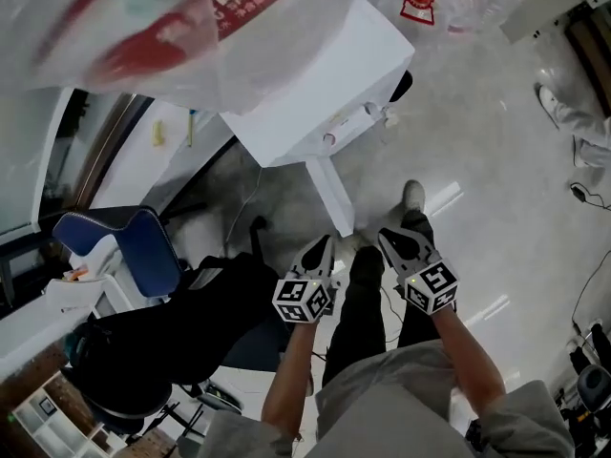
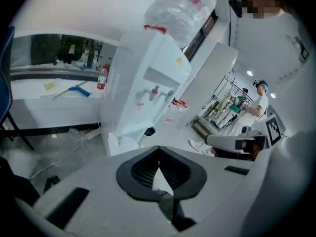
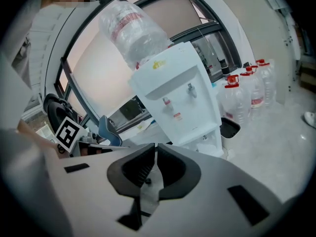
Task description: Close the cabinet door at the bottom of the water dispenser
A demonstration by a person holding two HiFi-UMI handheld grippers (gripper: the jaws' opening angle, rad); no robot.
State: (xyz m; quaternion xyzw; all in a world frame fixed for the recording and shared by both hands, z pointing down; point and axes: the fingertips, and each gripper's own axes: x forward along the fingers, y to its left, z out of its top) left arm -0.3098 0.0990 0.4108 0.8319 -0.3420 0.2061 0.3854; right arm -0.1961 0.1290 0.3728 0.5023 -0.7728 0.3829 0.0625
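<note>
The white water dispenser (image 1: 320, 84) stands ahead with a large clear bottle (image 1: 191, 17) on top. Its bottom cabinet door (image 1: 332, 197) stands open, a narrow white panel reaching out over the floor toward me. My left gripper (image 1: 326, 243) and right gripper (image 1: 386, 239) hang low side by side, shut and empty, with the door's free end between and just beyond their tips. In the left gripper view the shut left gripper (image 2: 158, 149) points at the dispenser (image 2: 148, 83). The shut right gripper (image 3: 155, 147) faces the dispenser (image 3: 182, 102) from the other side.
Spare water bottles (image 3: 247, 93) and a black bin (image 3: 229, 128) stand to the dispenser's right. A blue chair (image 1: 143, 246) and a black chair (image 1: 162, 342) sit at my left. A person (image 2: 259, 102) stands far back. My legs and shoes (image 1: 412, 198) are below the grippers.
</note>
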